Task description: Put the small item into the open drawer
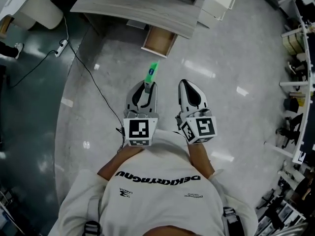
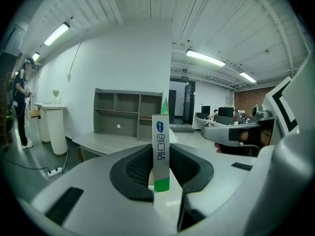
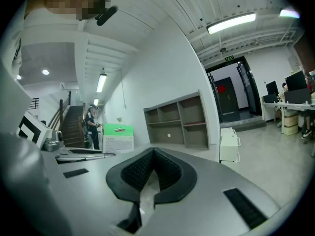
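Desk drawer [image 1: 158, 41] visible overhead only; left gripper [image 1: 146, 87] holds probable tube [image 1: 152, 73].

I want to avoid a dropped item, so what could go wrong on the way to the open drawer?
The slim box is pinched in the left gripper near one end only, most of it sticking out, so it might pivot or slip. The drawer sits partly under the desk top; the protruding box could knock that edge. A black cable crosses the floor nearby, a possible trip hazard.
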Tool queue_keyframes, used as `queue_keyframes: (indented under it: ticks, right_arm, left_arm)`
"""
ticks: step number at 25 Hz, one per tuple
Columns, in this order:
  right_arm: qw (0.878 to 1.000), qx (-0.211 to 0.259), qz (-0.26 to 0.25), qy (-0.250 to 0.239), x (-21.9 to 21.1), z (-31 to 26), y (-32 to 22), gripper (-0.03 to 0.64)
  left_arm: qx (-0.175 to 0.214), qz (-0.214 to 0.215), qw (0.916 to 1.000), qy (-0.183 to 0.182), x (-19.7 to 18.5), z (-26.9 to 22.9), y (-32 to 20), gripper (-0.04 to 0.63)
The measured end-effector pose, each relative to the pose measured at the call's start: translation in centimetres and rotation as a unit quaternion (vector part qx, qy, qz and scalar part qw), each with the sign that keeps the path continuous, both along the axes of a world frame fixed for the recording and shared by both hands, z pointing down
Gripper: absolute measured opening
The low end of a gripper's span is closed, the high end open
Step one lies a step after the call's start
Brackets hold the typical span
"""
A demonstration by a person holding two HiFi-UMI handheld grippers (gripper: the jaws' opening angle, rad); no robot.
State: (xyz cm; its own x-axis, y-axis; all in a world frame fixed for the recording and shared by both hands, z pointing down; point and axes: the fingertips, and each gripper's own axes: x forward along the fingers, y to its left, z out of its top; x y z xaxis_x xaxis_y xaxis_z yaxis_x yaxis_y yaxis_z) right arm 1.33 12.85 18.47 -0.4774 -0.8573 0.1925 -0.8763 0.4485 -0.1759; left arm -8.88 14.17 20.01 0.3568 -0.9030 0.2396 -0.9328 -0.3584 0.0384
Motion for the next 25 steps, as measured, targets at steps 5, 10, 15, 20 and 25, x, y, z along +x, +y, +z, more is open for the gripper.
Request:
queue_keyframes:
  ticks: [5,10,15,20,25]
  right_arm:
    - [1.0,-0.018,0.015,0.013,-2.1,1.3,-3.7,0.032]
    - [0.999,-0.035,0.022,0.023,-3.1,3.3,-6.5,0.032]
    - [0.998,-0.049,0.021,0.028,-3.2,6.0,-9.3,0.032]
    - [0.997,-0.067,0.024,0.025,-1.8,8.1,-11.6,0.032]
    - [0.996,-0.082,0.029,0.02,0.3,11.3,-15.6,0.032]
  left_arm:
    - [-0.004,0.015,0.9999,0.008,-1.8,0.9,-4.5,0.1]
    - [-0.024,0.027,0.9993,0.012,-2.3,3.0,-7.5,0.1]
    - [-0.04,0.034,0.9986,0.006,-2.0,5.7,-10.5,0.1]
    - [-0.05,0.038,0.998,-0.005,-0.9,6.9,-13.0,0.1]
    - [-0.072,0.038,0.9966,-0.011,1.1,10.3,-17.1,0.1]
